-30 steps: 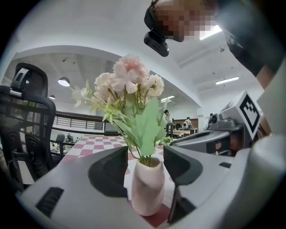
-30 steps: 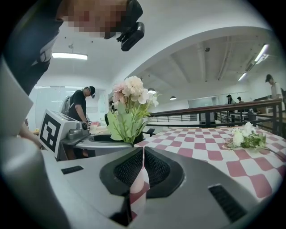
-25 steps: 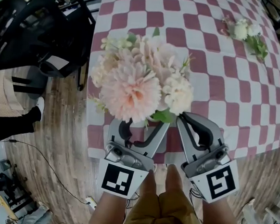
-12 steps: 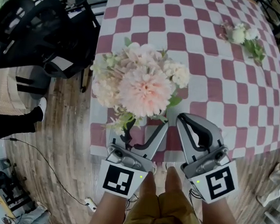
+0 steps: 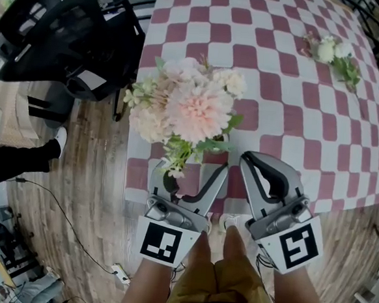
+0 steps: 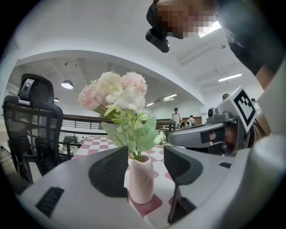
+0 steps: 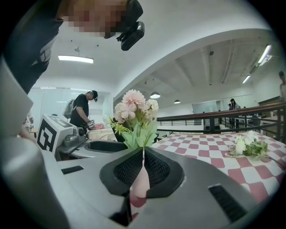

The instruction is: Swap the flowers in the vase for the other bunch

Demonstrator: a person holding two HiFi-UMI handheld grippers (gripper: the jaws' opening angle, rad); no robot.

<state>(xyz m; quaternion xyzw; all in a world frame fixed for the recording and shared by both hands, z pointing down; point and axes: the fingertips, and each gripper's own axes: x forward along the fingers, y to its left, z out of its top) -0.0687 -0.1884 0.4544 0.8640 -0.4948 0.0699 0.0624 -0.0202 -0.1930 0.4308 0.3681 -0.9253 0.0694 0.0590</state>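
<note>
Flowers [image 5: 189, 108] are looking smaller and lower than a second ago, so I'm guessing they're settling onto the table [image 5: 296, 123], still in the vase [image 6: 141, 178]. The swap isn't starting yet, and the other bunch [image 5: 333, 53] is lying well apart. Left gripper [image 5: 193, 175] is gaping around the vase, which only its own view is showing. Right gripper [image 5: 251, 160] is pinching together on nothing.
</note>
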